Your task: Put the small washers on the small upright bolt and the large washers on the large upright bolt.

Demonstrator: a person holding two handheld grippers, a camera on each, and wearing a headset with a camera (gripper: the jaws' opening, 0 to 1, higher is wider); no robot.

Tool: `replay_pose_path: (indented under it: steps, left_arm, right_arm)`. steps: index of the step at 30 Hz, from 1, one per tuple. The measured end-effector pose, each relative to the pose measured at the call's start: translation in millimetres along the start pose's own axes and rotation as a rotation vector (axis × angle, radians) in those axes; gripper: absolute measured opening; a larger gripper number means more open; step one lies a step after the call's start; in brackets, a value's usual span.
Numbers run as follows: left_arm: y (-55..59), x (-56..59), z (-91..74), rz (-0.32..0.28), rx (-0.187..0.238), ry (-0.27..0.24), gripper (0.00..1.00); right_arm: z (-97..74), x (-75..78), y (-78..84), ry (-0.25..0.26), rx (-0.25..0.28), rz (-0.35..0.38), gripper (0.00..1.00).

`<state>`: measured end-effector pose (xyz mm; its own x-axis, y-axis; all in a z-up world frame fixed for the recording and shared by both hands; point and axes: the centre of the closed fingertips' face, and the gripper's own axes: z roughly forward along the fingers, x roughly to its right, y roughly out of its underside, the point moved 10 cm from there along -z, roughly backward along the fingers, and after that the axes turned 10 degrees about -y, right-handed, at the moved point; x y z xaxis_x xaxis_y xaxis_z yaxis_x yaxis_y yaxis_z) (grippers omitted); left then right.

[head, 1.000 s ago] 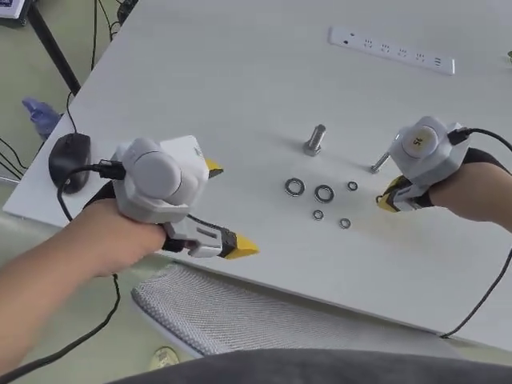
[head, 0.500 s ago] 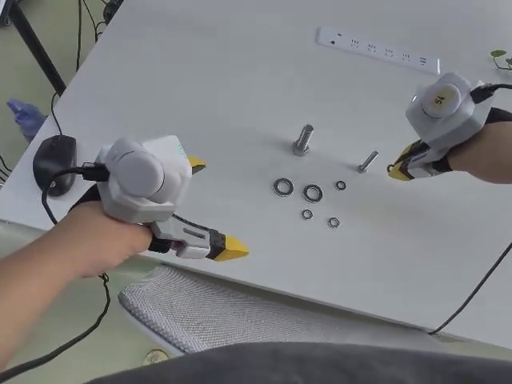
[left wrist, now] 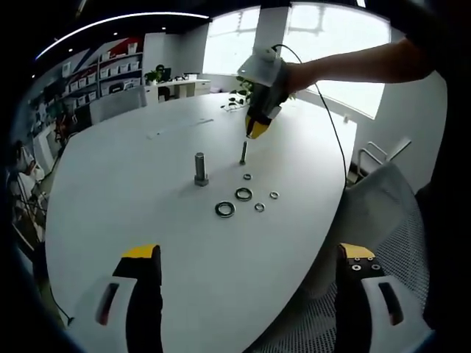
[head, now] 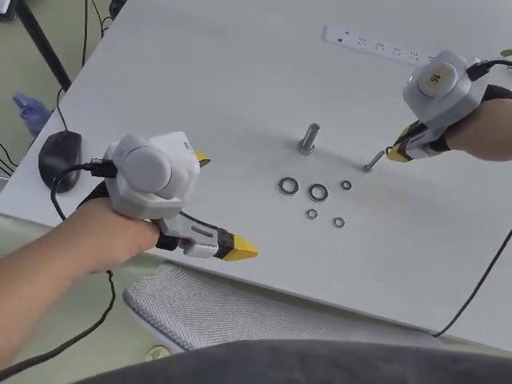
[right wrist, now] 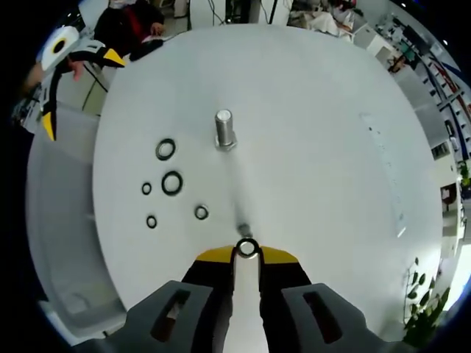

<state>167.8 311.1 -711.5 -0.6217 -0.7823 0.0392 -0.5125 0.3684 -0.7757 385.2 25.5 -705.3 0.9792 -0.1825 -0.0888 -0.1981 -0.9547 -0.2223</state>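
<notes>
While L hand-held gripper (head: 222, 204) gapes wide, empty, at tabletop's (head: 240, 80) near edge, R hand-held gripper's (right wrist: 246, 254) narrow tips meet small bolt's (head: 374, 162) top; grip unclear.

An open-plan office is indicated. A large white desk (head: 200, 72) is seen, with a white power strip (head: 376, 46) laid on it, a black computer mouse (head: 58, 160) placed near its left edge and a grey mesh chair (head: 240, 308) set at its near side. Cables (head: 88, 24) are trailed over the floor beside it. In the left gripper view, tall bright windows (left wrist: 324, 44) are shown beyond the desk, further white desks (left wrist: 180, 87) and a potted plant (left wrist: 154, 75) are ranged in the background, and stocked shelves (left wrist: 110, 62) are set against the far wall.
</notes>
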Motion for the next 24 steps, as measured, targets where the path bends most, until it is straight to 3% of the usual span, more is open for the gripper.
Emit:
replay_pose_path:
  steps: [24]
  left_arm:
    - [6.0, -4.7, 3.5, 0.000, -0.031, 0.013, 0.95]
  right_arm:
    - [17.6, 5.5, -2.1, -0.034, -0.015, 0.001, 0.12]
